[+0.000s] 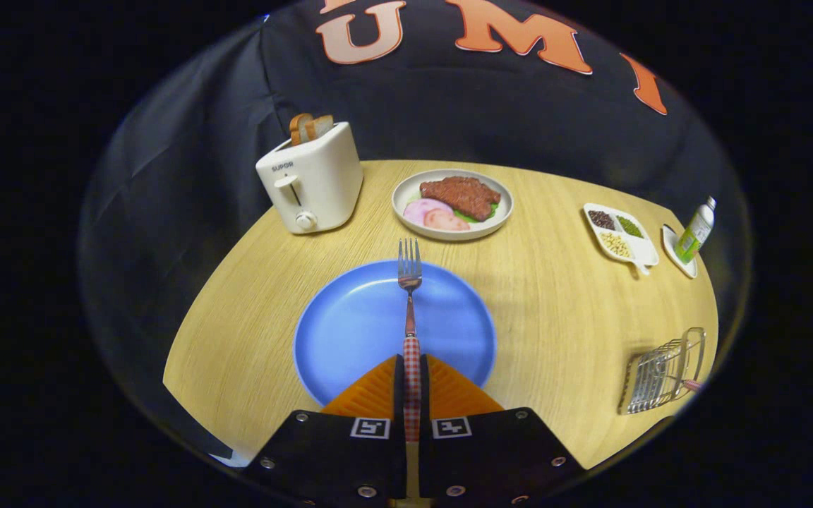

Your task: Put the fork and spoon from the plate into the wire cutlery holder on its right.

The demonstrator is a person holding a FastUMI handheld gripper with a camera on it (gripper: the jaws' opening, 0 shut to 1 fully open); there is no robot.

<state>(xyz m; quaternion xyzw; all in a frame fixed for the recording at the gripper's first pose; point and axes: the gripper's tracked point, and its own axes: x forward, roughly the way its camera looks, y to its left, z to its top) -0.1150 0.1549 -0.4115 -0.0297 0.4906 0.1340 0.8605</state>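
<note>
the gripper (412,374) is clamping the fork (410,310) by its checked handle, both fingers pressing on it from either side with the handle running straight between them. the fork is pointing away from the fingers, its tines reaching just past the far rim of the blue plate (350,331); whether the fork is touching the plate or hanging just above it is hard to tell. the plate is sitting near the front edge of the desk (555,303), directly under and ahead of the fingers.

the wire cutlery holder (660,372) is standing at the right edge of the desk, toward the front right corner, well apart from the plate. a pinkish handle (691,384) is poking out of its right side, too small to say what it belongs to.

beyond the blue plate, toward the back edge, a white dish of food (452,203) is resting. a white toaster (311,185) with two slices of bread in it is standing at the back left corner. near the back right corner a divided snack tray (620,234) is lying, and just beside it a green bottle (696,229) is standing on a small saucer (679,255).
</note>
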